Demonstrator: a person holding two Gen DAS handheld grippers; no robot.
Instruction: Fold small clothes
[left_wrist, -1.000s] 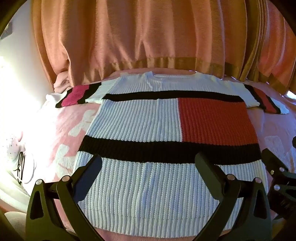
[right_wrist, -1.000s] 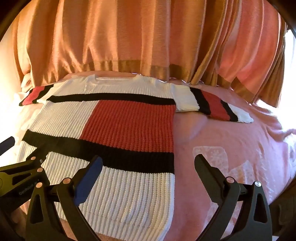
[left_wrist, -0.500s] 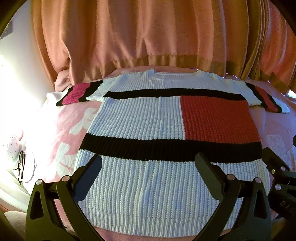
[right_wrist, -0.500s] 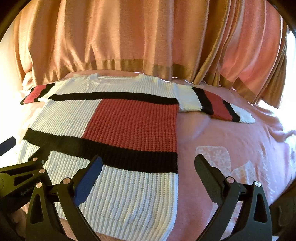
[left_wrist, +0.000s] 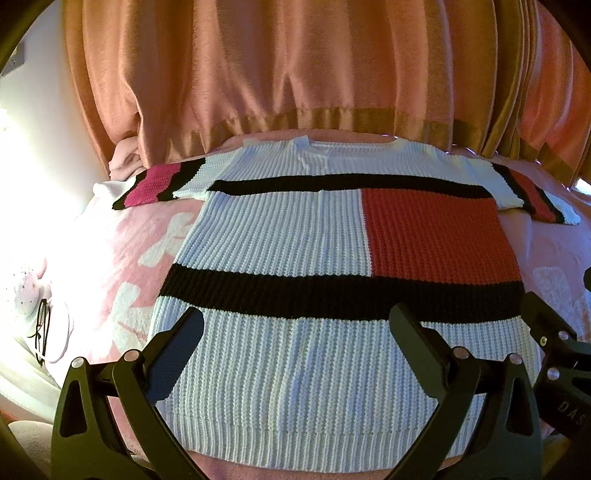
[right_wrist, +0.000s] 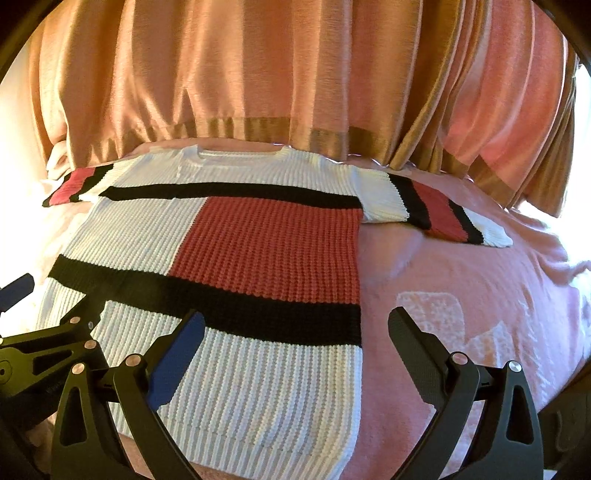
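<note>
A knitted sweater (left_wrist: 332, 295) is laid flat, front up, on a pink bed (right_wrist: 461, 295), sleeves spread toward orange curtains (left_wrist: 295, 66), presumably smoothed for folding. The left claw (left_wrist: 295, 332) and the right claw (right_wrist: 295, 328) are held wide open above the hem end, nothing gripped. Only the left view shows glasses (left_wrist: 41, 336) at the bed's edge; only the right view shows the right sleeve (right_wrist: 436, 206) in full.

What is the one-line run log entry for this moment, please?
sweater: flat, unfolded on pink blanket | left gripper: open, empty | right gripper: open, empty
</note>
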